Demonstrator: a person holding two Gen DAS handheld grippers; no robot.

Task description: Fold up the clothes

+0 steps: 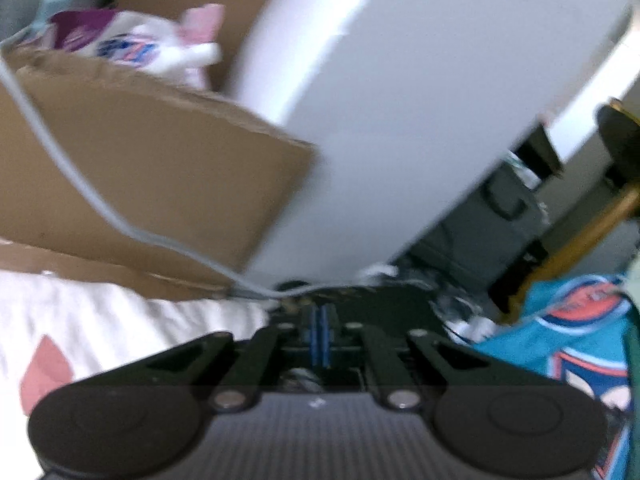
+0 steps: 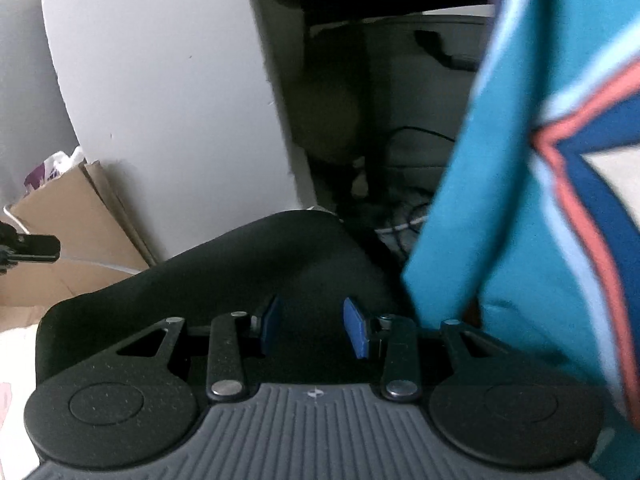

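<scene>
In the left wrist view my left gripper (image 1: 320, 336) is shut, its blue pads pressed together. Black cloth (image 1: 384, 304) lies right at its tips; the blur hides whether a fold is pinched. A teal jersey (image 1: 560, 344) with orange and white print lies to its right. In the right wrist view my right gripper (image 2: 314, 328) stands open, with nothing between its blue pads. The black garment (image 2: 248, 264) spreads just below and ahead of its fingers. The teal jersey (image 2: 500, 200) hangs down close on the right, over the right finger's linkage.
A cardboard box (image 1: 160, 152) holding a printed bag stands at the left, on a white bedspread (image 1: 120, 320) with pink shapes. A grey cable (image 1: 80, 184) runs across it. A white panel (image 1: 400, 80) rises behind, with a grey bin (image 1: 492, 216) and clutter beside it.
</scene>
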